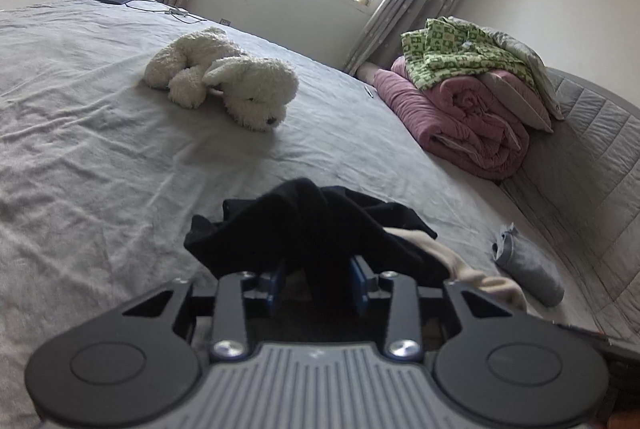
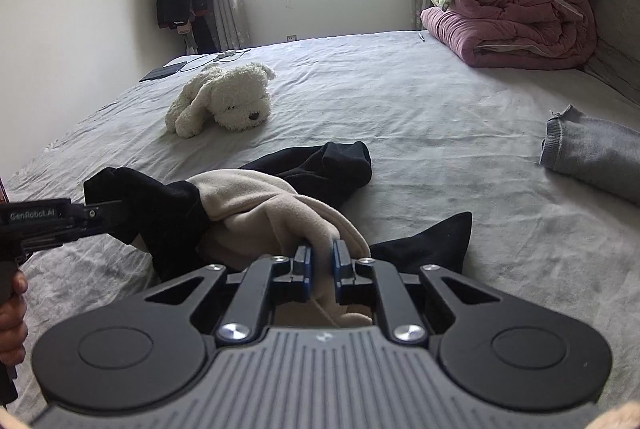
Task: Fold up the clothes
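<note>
A black garment with a beige fleece lining (image 2: pixel 264 205) lies bunched on the grey bed sheet (image 2: pixel 400 109). My right gripper (image 2: pixel 321 255) is shut on the beige lining near its edge. My left gripper (image 1: pixel 319 269) is shut on a fold of the black cloth (image 1: pixel 312 225); in the right wrist view the left gripper (image 2: pixel 100 211) comes in from the left and holds the black cloth lifted off the sheet. A black sleeve (image 2: pixel 320 165) trails away across the bed.
A white plush dog (image 2: pixel 224 101) lies mid-bed. A folded grey garment (image 2: pixel 596 157) lies at the right. Pink and green quilts with pillows (image 2: pixel 516 5) are stacked at the padded headboard. A dark tablet with a cable (image 2: pixel 164 71) sits at the far left corner.
</note>
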Demonstrator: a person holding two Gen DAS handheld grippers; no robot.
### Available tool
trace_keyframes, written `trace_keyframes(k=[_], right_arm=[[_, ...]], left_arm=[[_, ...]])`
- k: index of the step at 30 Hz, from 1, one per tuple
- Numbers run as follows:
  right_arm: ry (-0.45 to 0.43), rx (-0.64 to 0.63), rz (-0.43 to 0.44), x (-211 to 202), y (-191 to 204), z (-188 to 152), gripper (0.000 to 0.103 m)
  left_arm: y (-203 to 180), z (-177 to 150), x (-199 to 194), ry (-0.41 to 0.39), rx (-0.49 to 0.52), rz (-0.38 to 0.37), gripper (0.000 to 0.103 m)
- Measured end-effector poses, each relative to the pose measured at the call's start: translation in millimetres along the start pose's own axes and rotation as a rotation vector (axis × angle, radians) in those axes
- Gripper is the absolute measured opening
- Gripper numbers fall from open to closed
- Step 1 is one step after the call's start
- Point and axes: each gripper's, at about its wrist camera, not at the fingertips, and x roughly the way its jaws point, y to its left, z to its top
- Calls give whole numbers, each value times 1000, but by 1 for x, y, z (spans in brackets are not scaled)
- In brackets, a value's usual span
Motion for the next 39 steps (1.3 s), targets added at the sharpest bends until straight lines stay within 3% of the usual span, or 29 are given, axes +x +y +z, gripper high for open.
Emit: trace_keyframes(k=[7, 15, 17, 20, 23, 30, 39], right_arm=[[18, 4, 23, 2, -4, 3, 13], [26, 36, 42, 3, -10, 2, 14], [29, 46, 44, 4, -11, 1, 14], [28, 45, 45, 4, -11, 0, 14], [-6, 39, 31, -1, -13, 3, 13], [-72, 70, 26, -15, -19, 11, 12], [-111, 75, 39, -31, -19, 16, 12]], left_arm=[[-25, -29, 13, 139, 112, -29, 40], [-44, -52, 38, 185, 112, -14, 38], [-47, -55, 42, 170, 113, -1, 33], [-47, -55, 43, 148, 95, 5, 6], [-47, -53, 34, 92, 97, 36, 4], [-61, -32, -15, -83, 189, 21, 4], [-47, -10, -52, -190, 185, 82, 4]])
